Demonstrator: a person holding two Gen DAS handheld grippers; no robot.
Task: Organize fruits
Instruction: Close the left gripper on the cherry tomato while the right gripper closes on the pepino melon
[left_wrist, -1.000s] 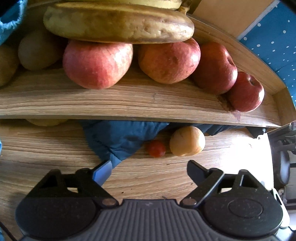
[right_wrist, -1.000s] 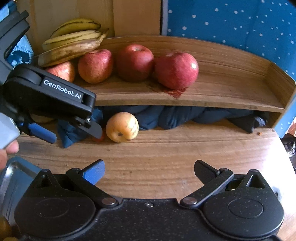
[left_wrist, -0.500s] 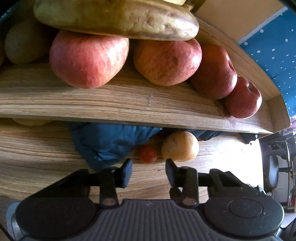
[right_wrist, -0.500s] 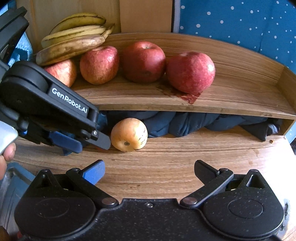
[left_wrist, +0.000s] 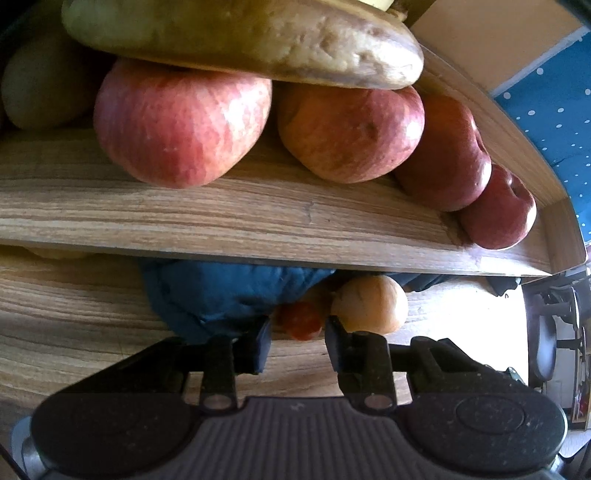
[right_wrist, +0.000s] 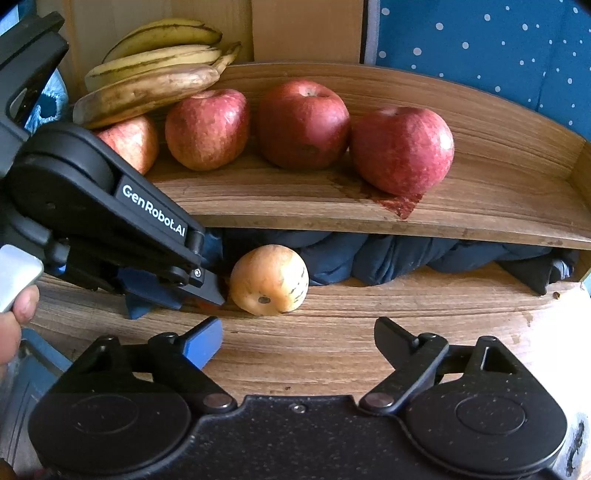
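Left claw (left_wrist: 297, 332) reaches under the wooden shelf (left_wrist: 258, 221), jaws just drawn in narrow around the small red fruit (left_wrist: 300, 320) on the bench (right_wrist: 332, 350). Fruit sits between the tips; whether the pads press it I cannot tell. Narrow set suits so small a fruit, wedged between blue cloth (left_wrist: 221, 291) on the left and the round yellow fruit (right_wrist: 269, 280) touching its right. Right claw (right_wrist: 297, 341) hangs nearer, jaws wide, lately easing inward, nothing between them, aimed at the yellow fruit, probably its pick. Red apples (right_wrist: 303, 123) and bananas (right_wrist: 155, 70) sit grouped on the shelf, likely where strays go.
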